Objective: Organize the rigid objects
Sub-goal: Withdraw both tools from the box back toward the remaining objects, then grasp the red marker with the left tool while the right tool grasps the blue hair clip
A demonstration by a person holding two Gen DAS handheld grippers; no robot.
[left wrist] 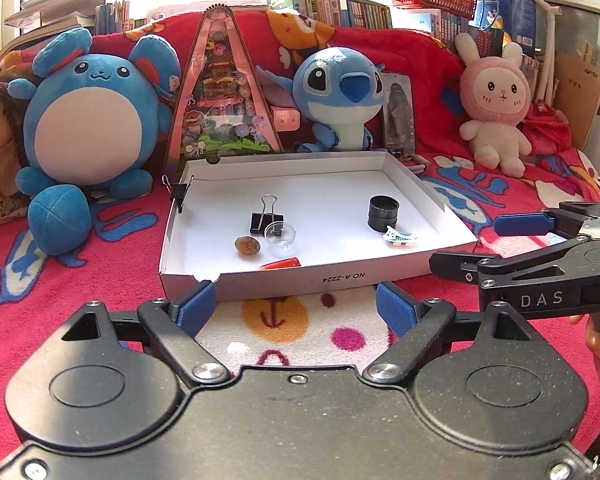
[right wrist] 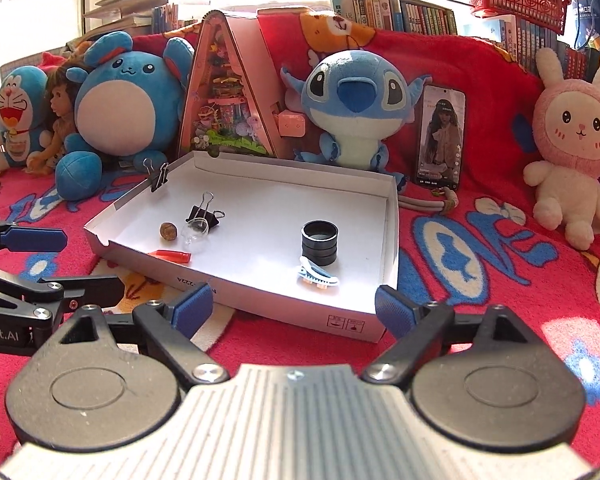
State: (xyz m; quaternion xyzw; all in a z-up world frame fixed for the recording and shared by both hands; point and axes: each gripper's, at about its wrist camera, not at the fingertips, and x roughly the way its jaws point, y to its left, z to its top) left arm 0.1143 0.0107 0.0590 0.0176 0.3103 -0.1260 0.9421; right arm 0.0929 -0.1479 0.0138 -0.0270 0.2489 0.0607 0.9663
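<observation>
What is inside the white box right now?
In the white box: a binder clip, clear dome, brown nut, red cap, black rings, hair clip. Another clip grips its wall.

My left tongs (left wrist: 296,304) and right tongs (right wrist: 294,306) gape before the white box (left wrist: 420,266), its low wall no bar. Between the binder clip (left wrist: 266,220) cluster and the black rings (left wrist: 383,211) bare floor lies free; plush toys (left wrist: 336,96) wall the back.
</observation>
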